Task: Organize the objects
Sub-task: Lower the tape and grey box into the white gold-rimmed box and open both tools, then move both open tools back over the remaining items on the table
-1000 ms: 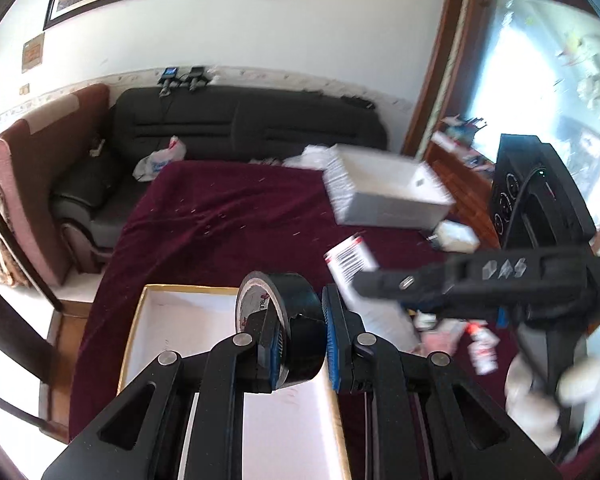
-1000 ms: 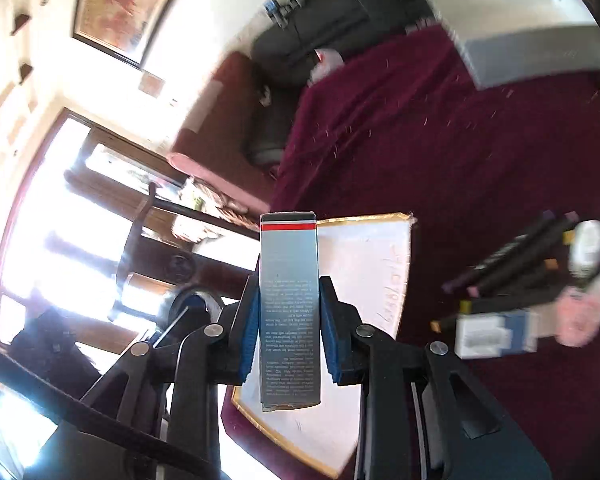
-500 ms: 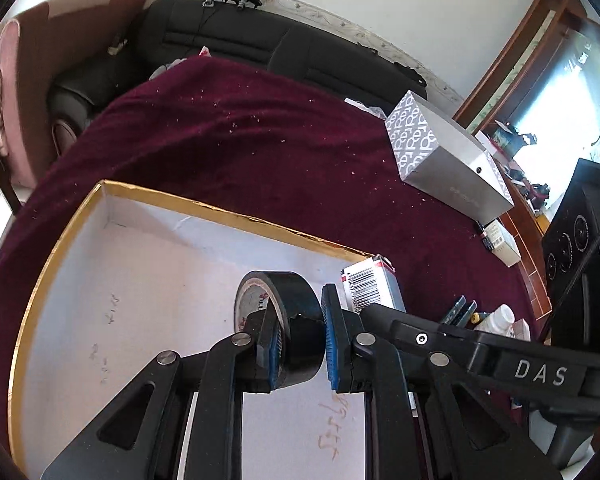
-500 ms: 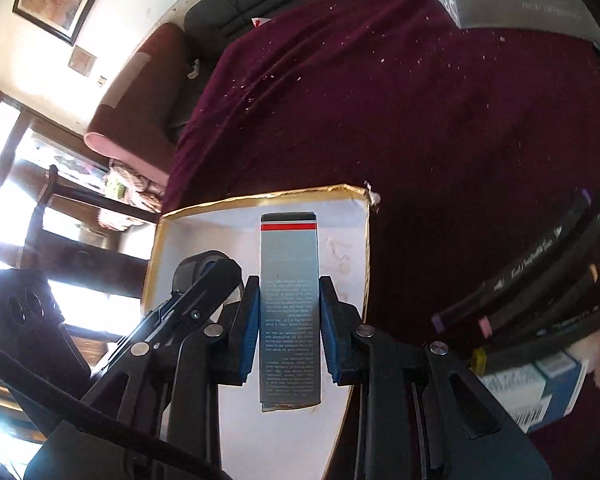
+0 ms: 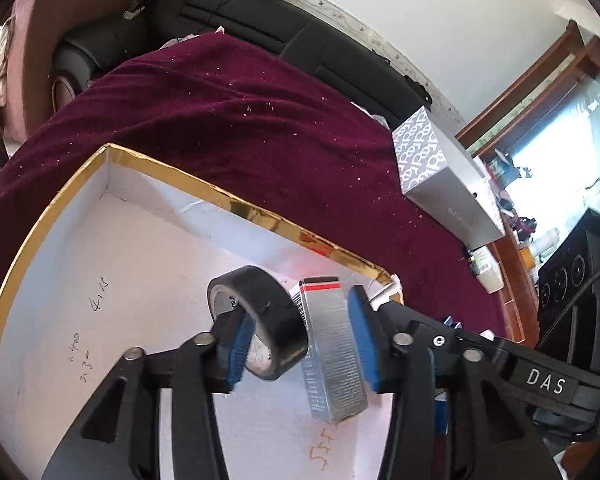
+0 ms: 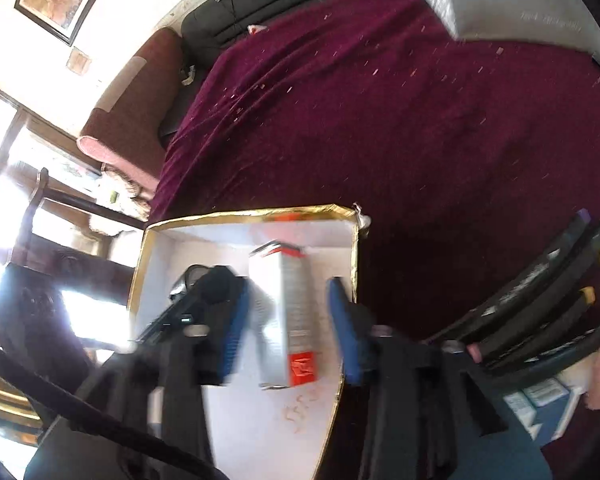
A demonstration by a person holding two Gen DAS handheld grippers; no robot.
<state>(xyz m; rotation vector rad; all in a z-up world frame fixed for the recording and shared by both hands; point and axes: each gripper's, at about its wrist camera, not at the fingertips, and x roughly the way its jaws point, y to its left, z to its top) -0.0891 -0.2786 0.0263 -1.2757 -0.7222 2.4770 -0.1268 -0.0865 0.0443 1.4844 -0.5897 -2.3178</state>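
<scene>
A white box with a gold rim (image 5: pixel 256 216) lies on the maroon cloth; it also shows in the right wrist view (image 6: pixel 244 216). My left gripper (image 5: pixel 300 344) is open over the box. A black tape roll (image 5: pixel 260 320) leans against its left pad, released. A silver carton with a red stripe (image 5: pixel 332 356) lies on the box floor between the left gripper's jaws. In the right wrist view the same carton (image 6: pixel 288 316) lies loose between the open jaws of my right gripper (image 6: pixel 288 320). The tape roll (image 6: pixel 204 280) is partly hidden there.
A grey patterned box (image 5: pixel 444 184) stands at the far right of the cloth. Several dark markers (image 6: pixel 540 296) and small blue and white packs (image 6: pixel 540 404) lie right of the gold-rimmed box. A black sofa (image 5: pixel 260 12) is behind the table.
Both grippers have opened. The tape roll and the silver carton have been let go into the white box. Both grippers came down closer to the box floor.
</scene>
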